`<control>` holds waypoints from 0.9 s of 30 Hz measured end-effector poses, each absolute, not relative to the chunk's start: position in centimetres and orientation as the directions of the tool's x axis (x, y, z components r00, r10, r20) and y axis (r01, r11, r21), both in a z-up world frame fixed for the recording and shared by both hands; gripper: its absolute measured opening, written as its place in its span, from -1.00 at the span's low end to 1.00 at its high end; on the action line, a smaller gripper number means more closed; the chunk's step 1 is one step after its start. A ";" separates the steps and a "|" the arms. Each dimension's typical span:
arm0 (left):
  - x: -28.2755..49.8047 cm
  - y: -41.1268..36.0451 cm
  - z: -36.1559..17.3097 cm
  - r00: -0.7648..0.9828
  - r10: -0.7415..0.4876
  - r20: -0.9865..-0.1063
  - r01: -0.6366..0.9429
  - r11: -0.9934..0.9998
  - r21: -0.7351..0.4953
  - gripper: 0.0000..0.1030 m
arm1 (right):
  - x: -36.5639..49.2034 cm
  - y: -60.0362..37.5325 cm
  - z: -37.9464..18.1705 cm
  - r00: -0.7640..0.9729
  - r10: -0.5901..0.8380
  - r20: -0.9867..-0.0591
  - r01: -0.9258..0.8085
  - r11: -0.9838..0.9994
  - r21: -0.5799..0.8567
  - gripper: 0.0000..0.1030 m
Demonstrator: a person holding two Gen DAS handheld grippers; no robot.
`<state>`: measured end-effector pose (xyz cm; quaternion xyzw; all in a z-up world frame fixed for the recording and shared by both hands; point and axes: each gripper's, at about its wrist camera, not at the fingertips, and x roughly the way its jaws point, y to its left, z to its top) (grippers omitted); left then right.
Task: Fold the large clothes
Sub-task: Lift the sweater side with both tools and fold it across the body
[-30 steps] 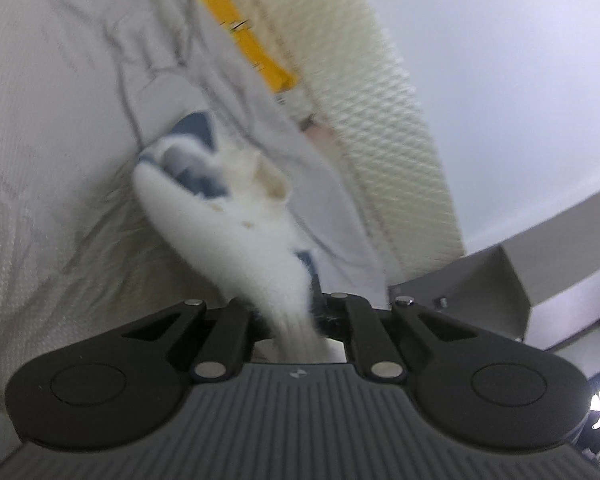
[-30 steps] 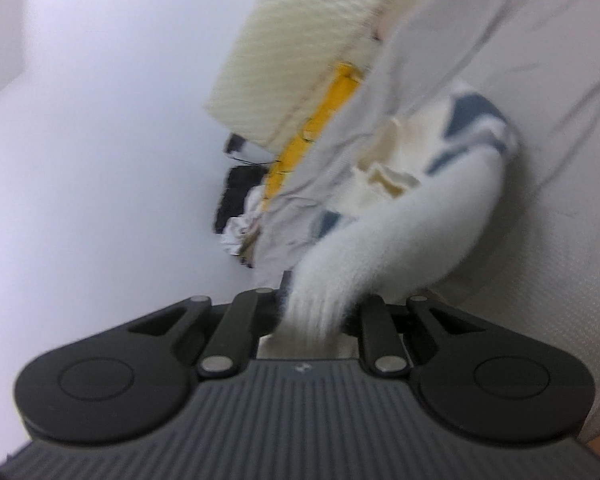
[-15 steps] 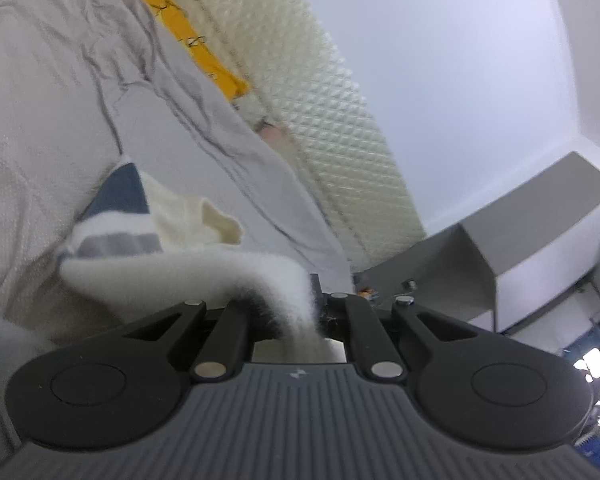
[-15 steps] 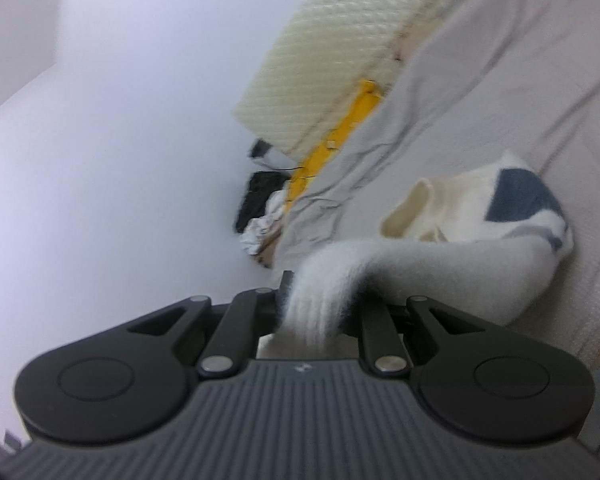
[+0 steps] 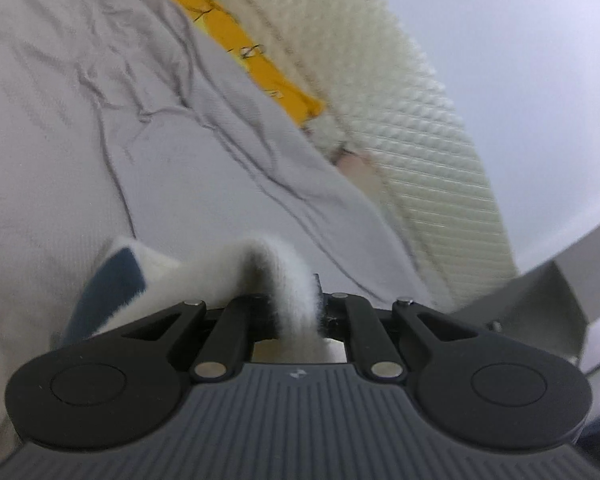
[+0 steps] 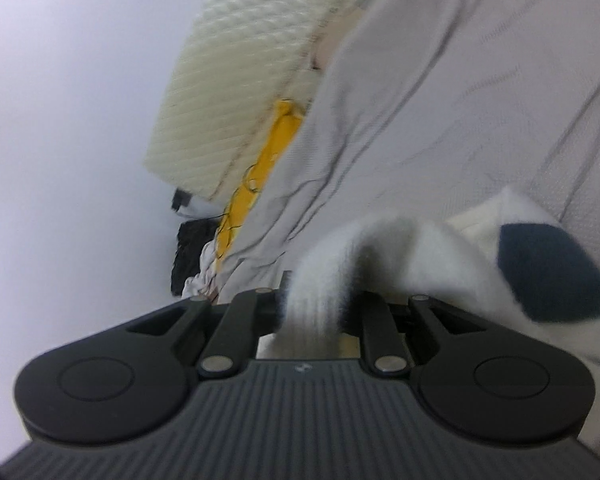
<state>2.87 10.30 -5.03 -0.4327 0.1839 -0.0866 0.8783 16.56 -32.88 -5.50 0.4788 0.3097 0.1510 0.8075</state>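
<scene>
The sweater [image 5: 276, 276] is white and fluffy, with a dark blue patch [image 5: 116, 280] on it. It lies low and near, on the grey bed sheet [image 5: 100, 120], and a thick fold of it rises into each gripper. In the left wrist view the fold goes up and over, then down between the fingers of the left gripper [image 5: 300, 312]; the blue patch is to the left of it. In the right wrist view the same sweater [image 6: 328, 280] enters the right gripper [image 6: 312, 312] from the right side, and its blue patch [image 6: 552, 272] is at the far right, close to the camera.

The left gripper points a little downward over the bed. Its fingers are pressed together on the white fold, with almost no gap. The right gripper also points somewhat downward and is rolled to the side, so the bed looks steeply tilted in its view. Its fingers are clamped on a thicker bunch of the sweater. The two hands themselves are not visible.

Beyond the sweater, the sheet has many wrinkles. At its far edge there is a yellow strip [image 5: 256, 60] and a cream quilted headboard [image 5: 400, 112], then a plain white wall [image 5: 540, 60]. A grey cabinet [image 5: 548, 300] is at the right in the left view. Dark and white clothes [image 6: 192, 264] are piled beside the bed in the right view.

A small logo mark is on each gripper body, but no writing can be read.
</scene>
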 end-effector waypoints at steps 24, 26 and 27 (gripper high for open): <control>21.8 12.7 -17.5 0.886 -0.277 -0.371 -0.094 0.678 -0.729 -0.83 | 28.1 -34.0 -19.9 0.674 0.617 -0.406 0.187 0.389 0.902 -0.63; 21.6 12.5 -17.2 0.889 -0.272 -0.368 -0.083 0.695 -0.715 -0.83 | 28.0 -33.8 -19.2 0.674 0.612 -0.414 0.178 0.409 0.895 -0.62; 21.4 12.4 -17.0 0.891 -0.275 -0.361 -0.074 0.696 -0.714 -0.80 | 27.7 -33.7 -18.9 0.674 0.611 -0.416 0.173 0.417 0.892 -0.61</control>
